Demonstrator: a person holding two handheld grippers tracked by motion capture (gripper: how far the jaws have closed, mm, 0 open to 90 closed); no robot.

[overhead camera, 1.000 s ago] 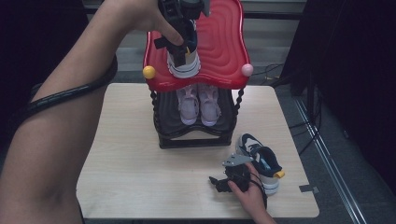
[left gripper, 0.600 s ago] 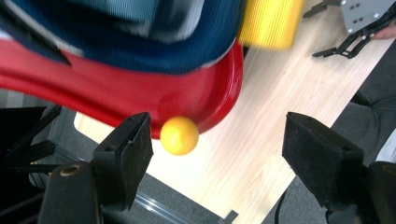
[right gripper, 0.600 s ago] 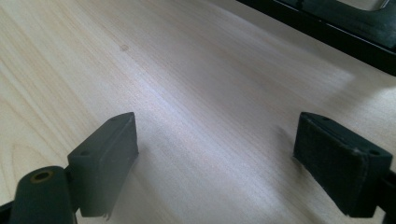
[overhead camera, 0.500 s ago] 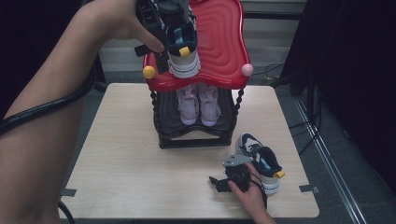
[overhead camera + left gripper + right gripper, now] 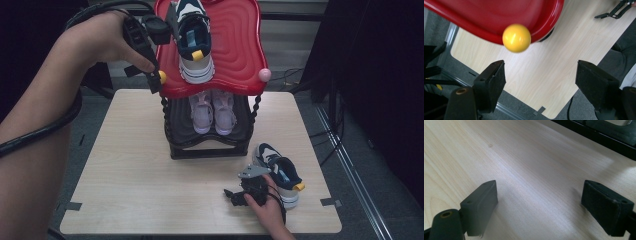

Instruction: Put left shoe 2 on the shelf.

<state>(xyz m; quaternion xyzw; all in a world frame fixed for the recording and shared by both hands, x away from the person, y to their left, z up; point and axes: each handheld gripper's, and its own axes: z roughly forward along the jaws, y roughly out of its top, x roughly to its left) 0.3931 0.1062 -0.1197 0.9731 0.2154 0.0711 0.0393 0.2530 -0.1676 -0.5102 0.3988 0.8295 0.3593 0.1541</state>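
Fingers on both my grippers stand apart, gripping nothing. One sneaker (image 5: pixel 194 40) sits on the red shelf (image 5: pixel 240 45); its mate (image 5: pixel 279 172) lies on the table (image 5: pixel 125 190), beside my right gripper (image 5: pixel 232 196). Light, soft-walled; I'd pinch the heel collar.

The right claw (image 5: pixel 539 207) hovers with jaws spread wide over the bare wooden table (image 5: pixel 529 162).

No text, label, brand, number or sign can be read in these pictures. The shoes, the red rack and the table carry nothing legible, and the surfaces seen between the jaws of both grippers are plain too.
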